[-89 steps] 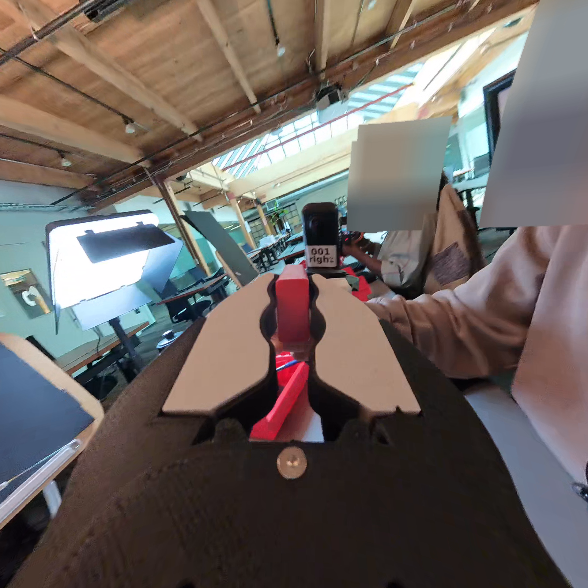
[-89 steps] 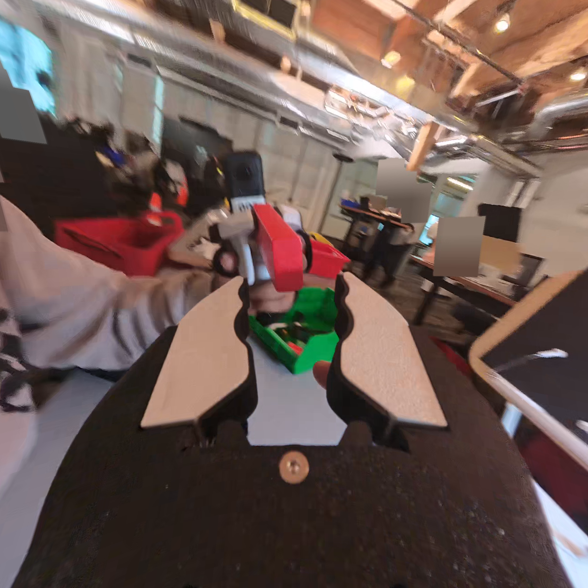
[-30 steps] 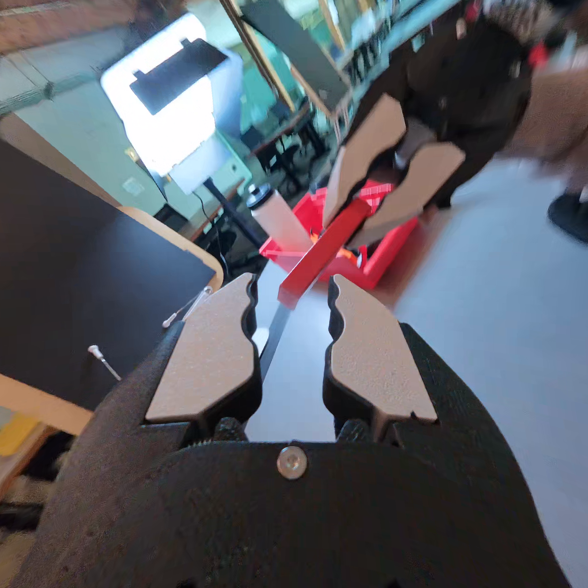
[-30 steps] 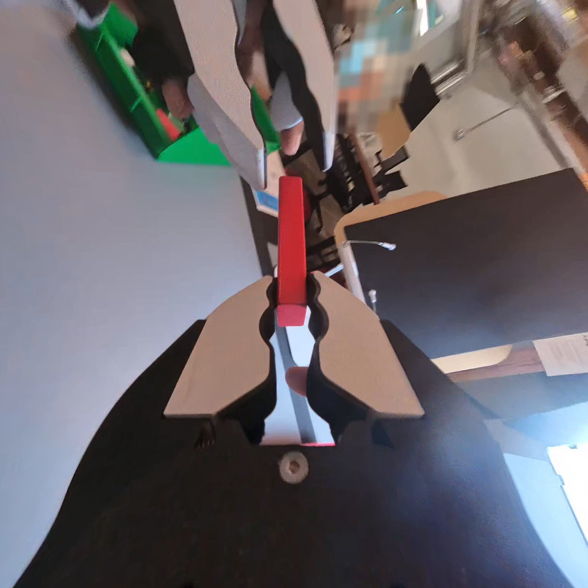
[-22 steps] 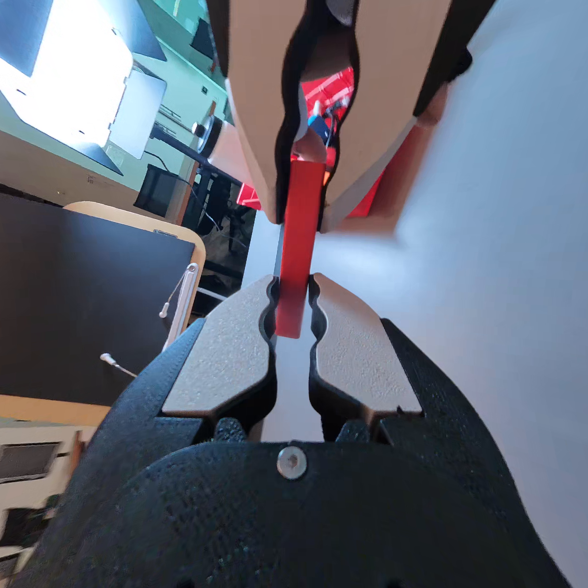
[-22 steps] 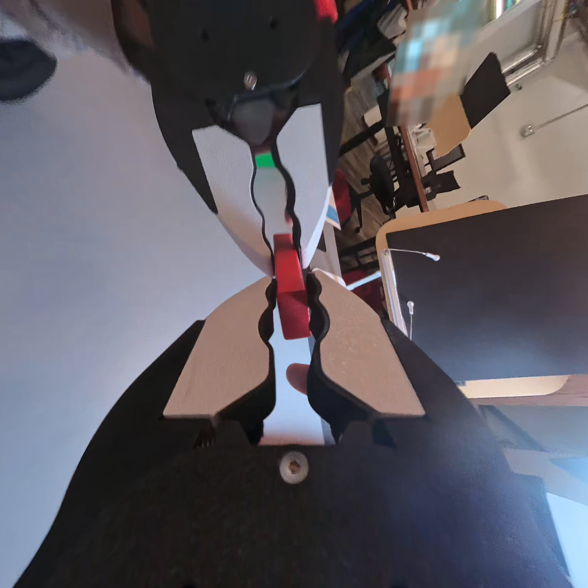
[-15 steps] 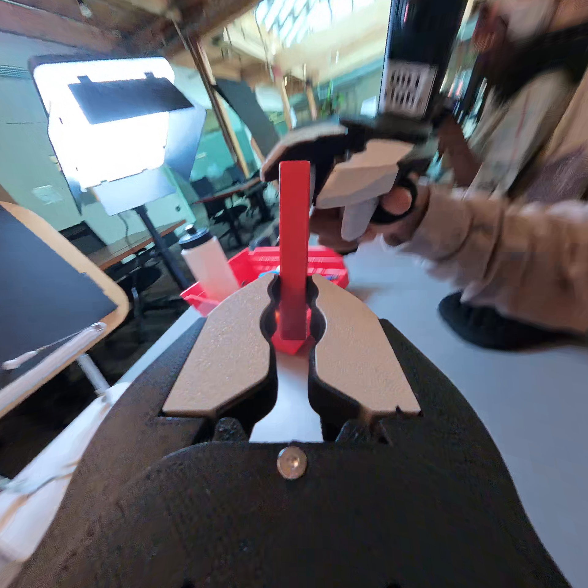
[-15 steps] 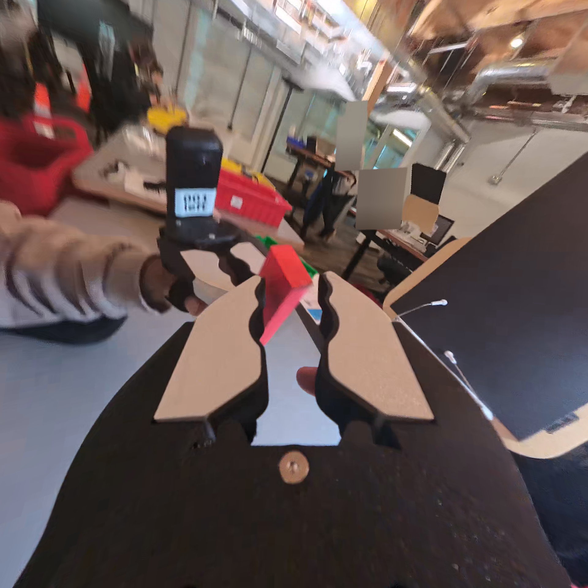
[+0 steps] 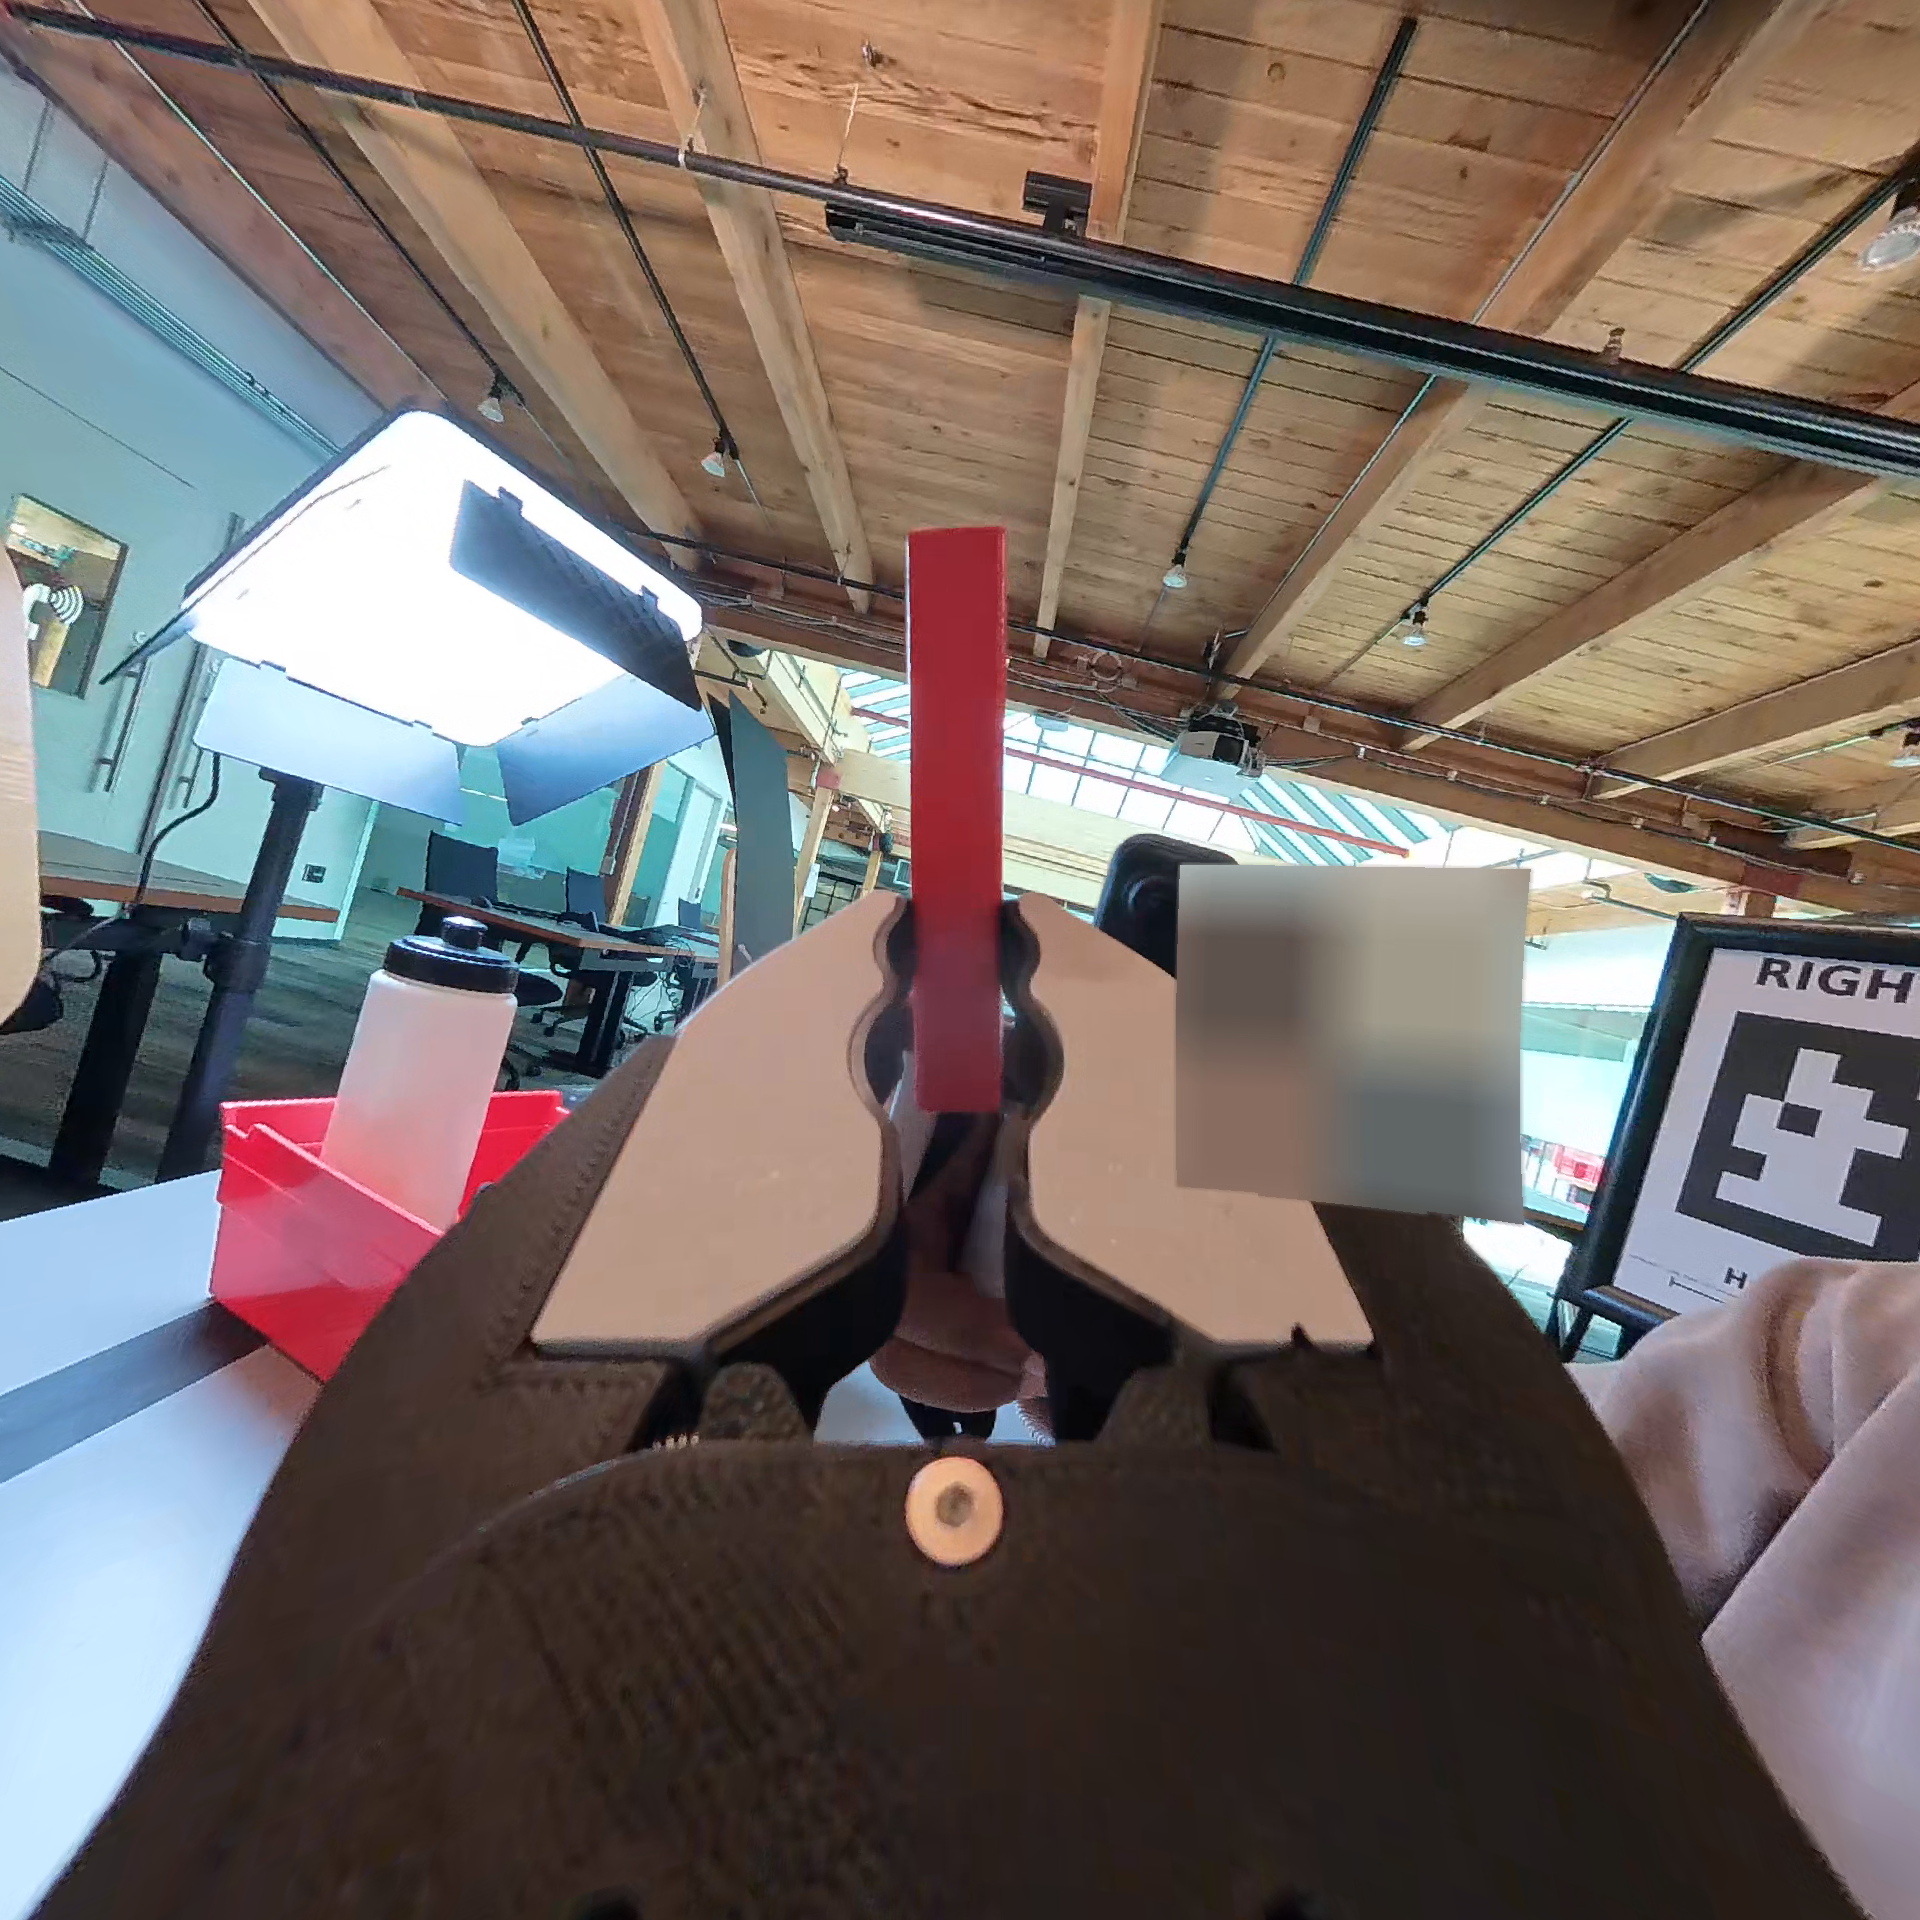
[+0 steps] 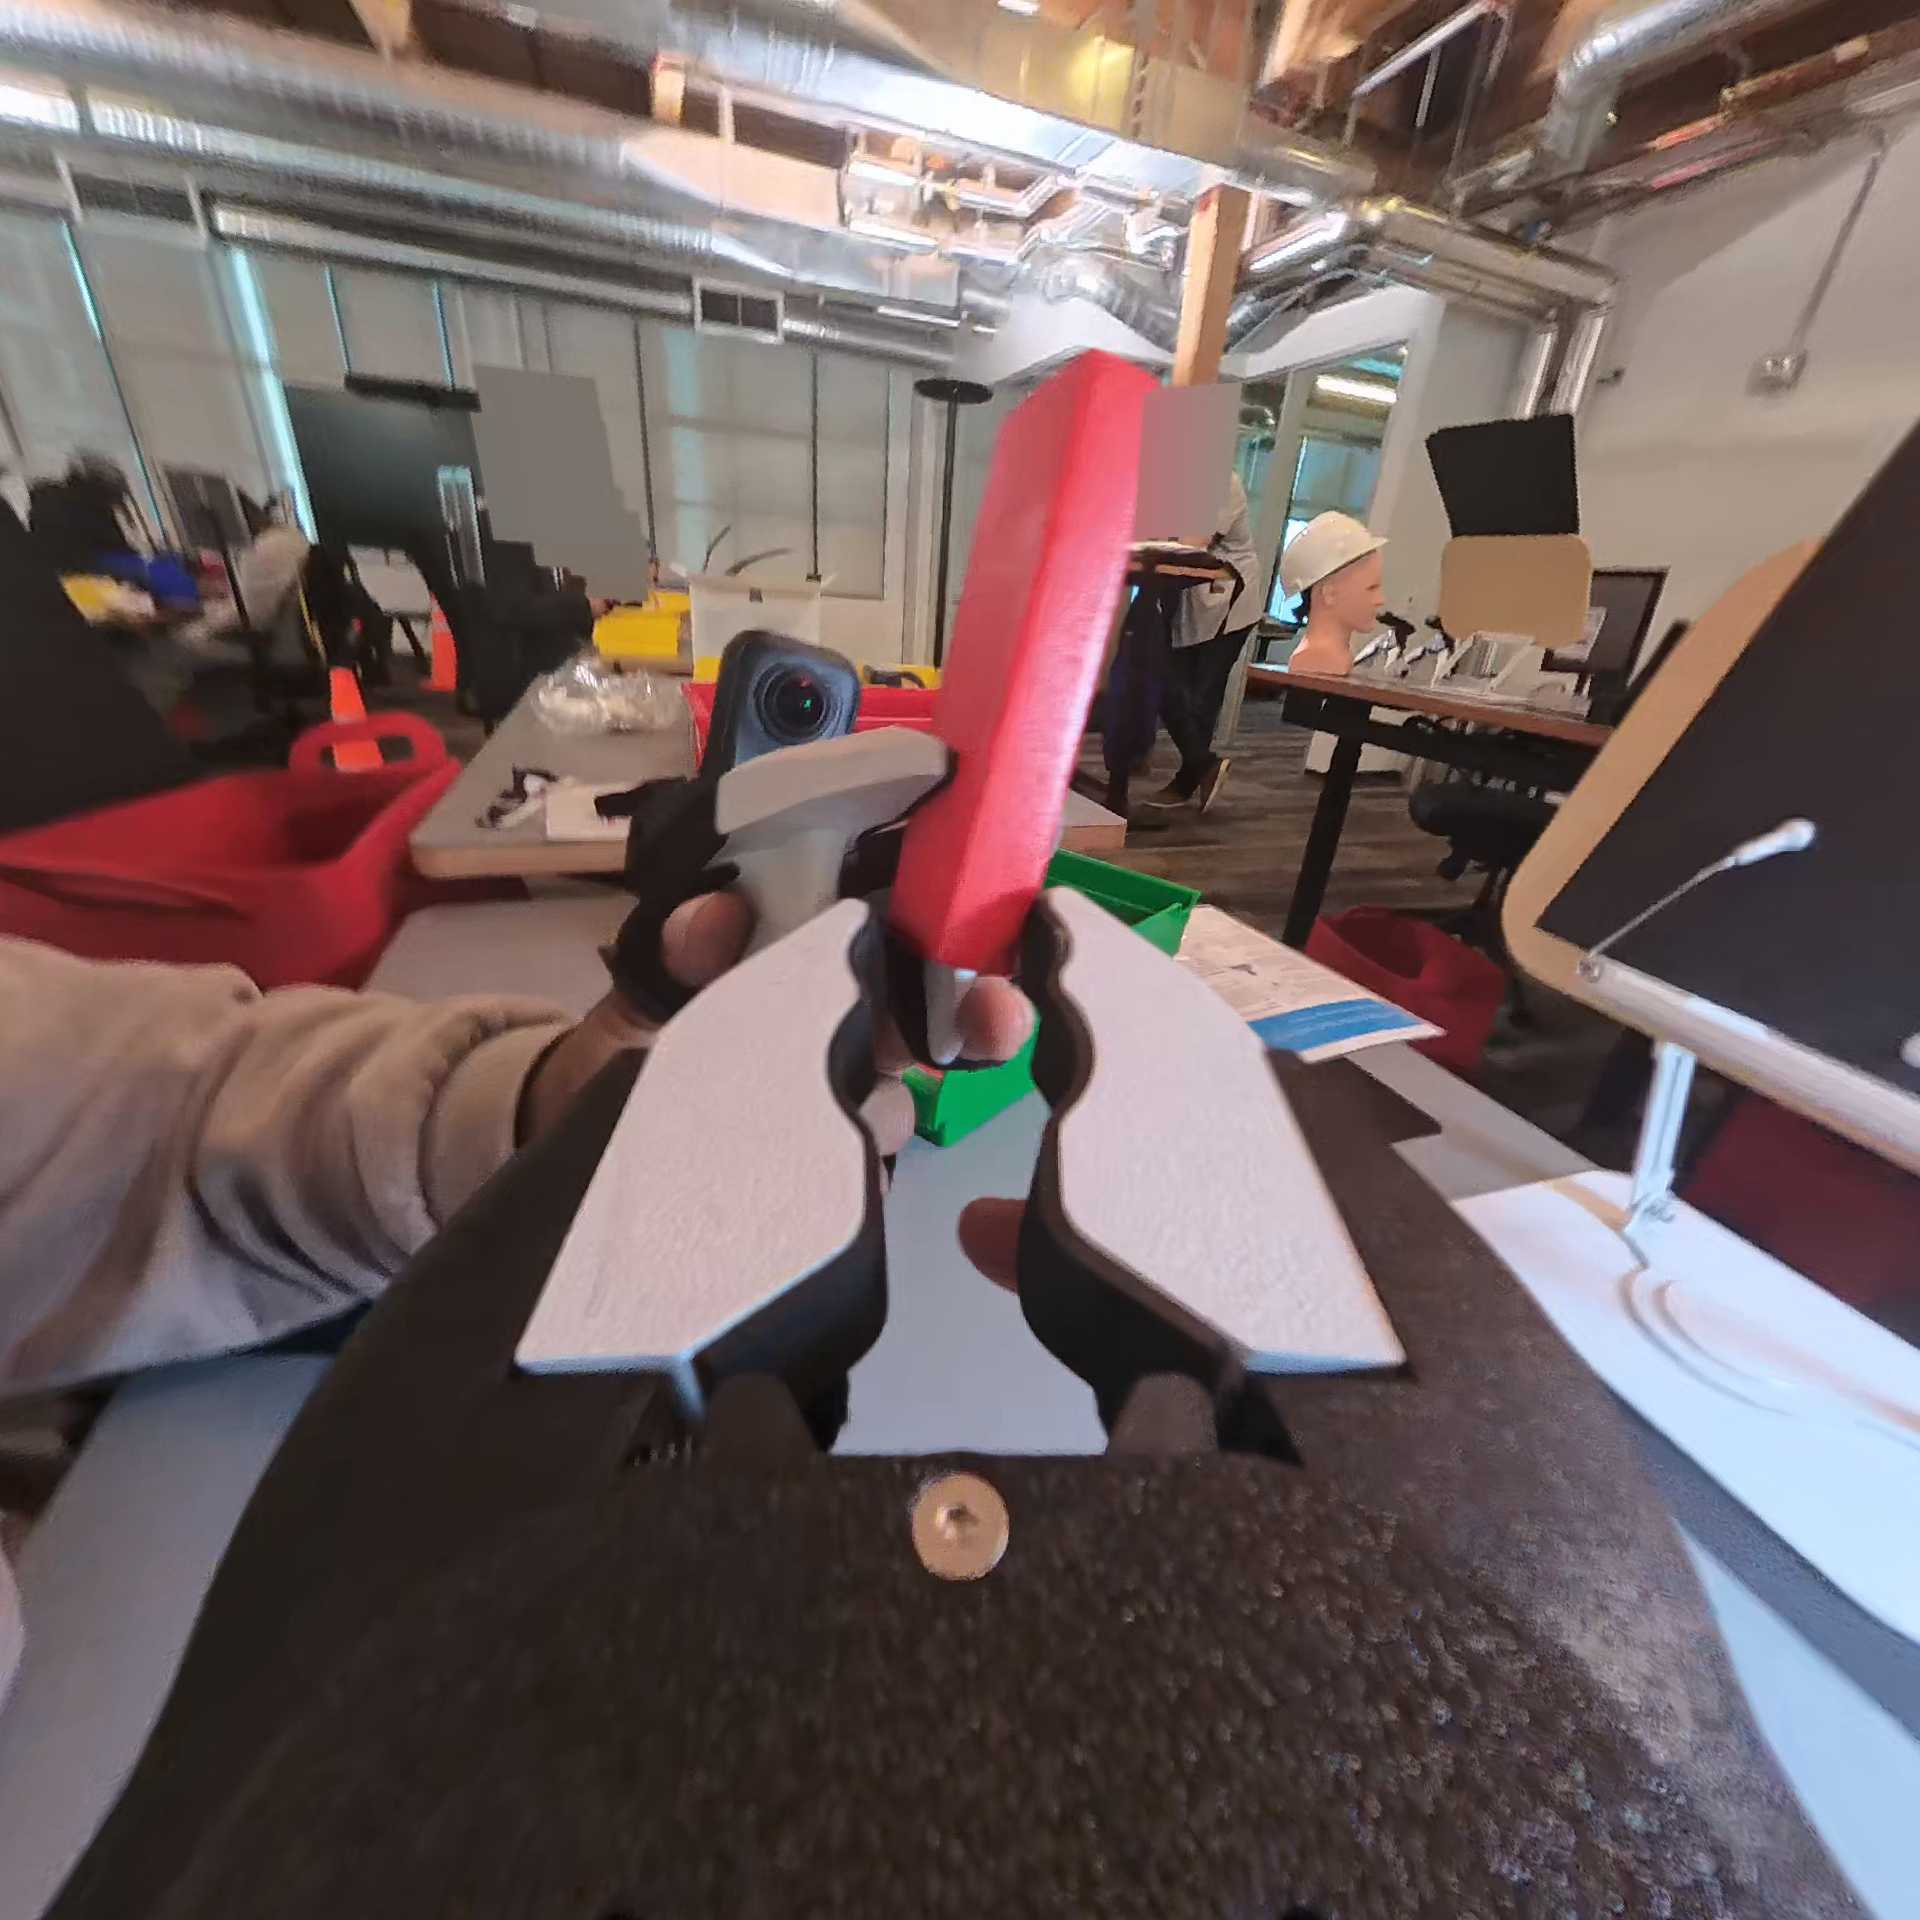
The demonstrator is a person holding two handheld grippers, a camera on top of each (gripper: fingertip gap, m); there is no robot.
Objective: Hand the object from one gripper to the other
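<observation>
The left gripper (image 9: 957, 940) has its fingers clamped on the lower end of the red bar (image 9: 955, 790), which stands upright. The right gripper (image 10: 954, 940) is parted and empty, so the handover looks complete; beyond lies the counter (image 9: 94, 1475).

Bright, even daylight. A lit studio lamp (image 9: 416, 613) glares white in the left wrist view. The right wrist view is blurred at its left edge; both bend at the edges.

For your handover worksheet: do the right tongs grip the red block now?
No: the right tongs stand open, and the left tongs clamp the red block.
</observation>
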